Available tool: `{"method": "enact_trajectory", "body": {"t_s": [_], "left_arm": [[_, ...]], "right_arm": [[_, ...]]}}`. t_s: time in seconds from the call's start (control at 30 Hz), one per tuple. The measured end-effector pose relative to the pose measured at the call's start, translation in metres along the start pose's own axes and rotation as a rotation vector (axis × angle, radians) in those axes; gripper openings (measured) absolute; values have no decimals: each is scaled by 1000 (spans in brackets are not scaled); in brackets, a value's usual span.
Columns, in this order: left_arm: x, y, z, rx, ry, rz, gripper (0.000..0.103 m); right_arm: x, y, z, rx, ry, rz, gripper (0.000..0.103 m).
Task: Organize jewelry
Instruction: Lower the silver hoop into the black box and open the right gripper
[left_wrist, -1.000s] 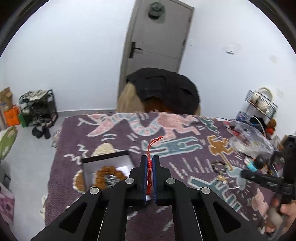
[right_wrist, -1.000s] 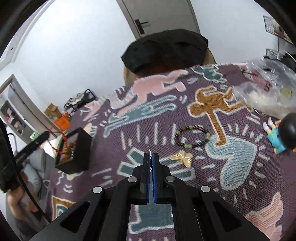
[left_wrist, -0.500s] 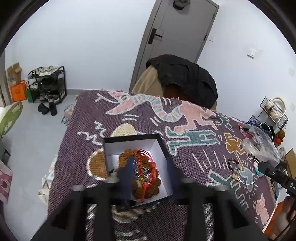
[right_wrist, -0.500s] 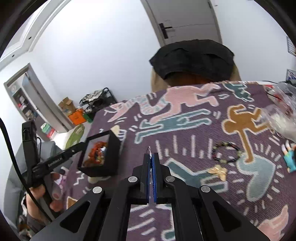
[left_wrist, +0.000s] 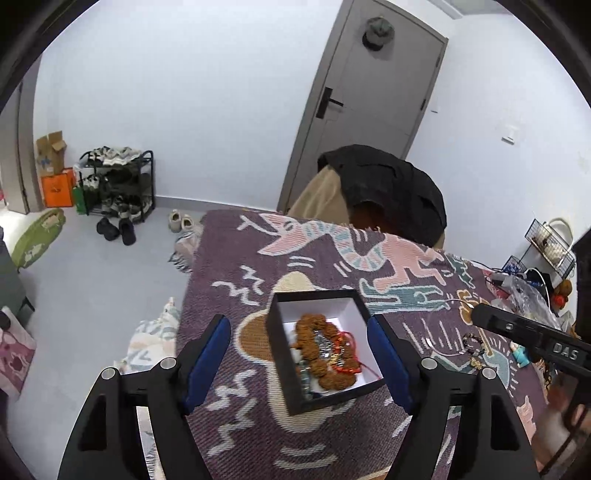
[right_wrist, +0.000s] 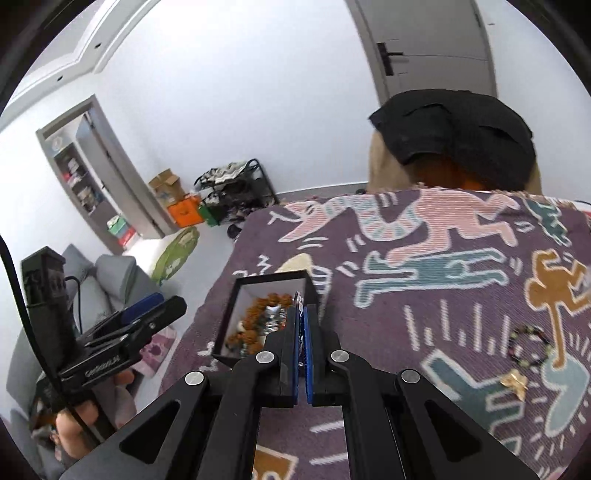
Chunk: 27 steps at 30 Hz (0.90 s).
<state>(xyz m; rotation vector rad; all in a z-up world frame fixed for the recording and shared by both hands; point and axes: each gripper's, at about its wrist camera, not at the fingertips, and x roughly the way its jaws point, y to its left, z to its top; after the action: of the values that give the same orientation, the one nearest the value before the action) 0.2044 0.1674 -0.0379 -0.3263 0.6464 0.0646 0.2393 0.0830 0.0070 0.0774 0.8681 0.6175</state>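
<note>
A black box (left_wrist: 280, 354) with a white inside stands on the patterned cloth (left_wrist: 229, 291). It holds a brown bead bracelet (left_wrist: 314, 325), a red cord (left_wrist: 345, 338) and silvery pieces. My left gripper (left_wrist: 297, 325) hovers over the box with its jaws opening and nothing between the pads. My right gripper (right_wrist: 301, 310) is shut on a thin silver piece (right_wrist: 297, 296) that sticks out of its tips, above the near right wall of the box (right_wrist: 236, 295). The right gripper (left_wrist: 478, 317) enters the left wrist view from the right. The left gripper (right_wrist: 162, 304) shows left of the box.
A dark beaded bracelet (right_wrist: 528, 345) and a gold butterfly piece (right_wrist: 515, 382) lie on the cloth to the right. A small doll (left_wrist: 521, 354) and a plastic bag (left_wrist: 524, 291) sit at the right edge. A chair with a black garment (left_wrist: 388, 195) stands behind the table.
My left gripper let the red cord fall into the box and spread its jaws. My right gripper swung left from the beaded bracelet to the box, still shut.
</note>
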Motion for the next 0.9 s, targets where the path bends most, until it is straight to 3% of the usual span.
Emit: {"method": "enact_trajectory", "body": {"t_s": [0.3, 0.33, 0.43, 0.47, 0.6, 0.9], "left_arm": [[-7, 26, -2, -35, -5, 39, 77], [-6, 27, -2, -39, -4, 41, 77], [-5, 29, -3, -41, -3, 41, 77], [-4, 28, -4, -41, -2, 39, 77], [1, 20, -5, -37, 7, 21, 77], [7, -16, -5, 15, 18, -17, 77]], "right_arm": [[52, 16, 8, 8, 107, 43, 4], [55, 13, 8, 19, 124, 53, 9], [49, 1, 3, 39, 90, 52, 52], [45, -2, 2, 44, 74, 46, 57], [29, -18, -6, 83, 63, 64, 57], [-8, -48, -29, 138, 16, 10, 58]]}}
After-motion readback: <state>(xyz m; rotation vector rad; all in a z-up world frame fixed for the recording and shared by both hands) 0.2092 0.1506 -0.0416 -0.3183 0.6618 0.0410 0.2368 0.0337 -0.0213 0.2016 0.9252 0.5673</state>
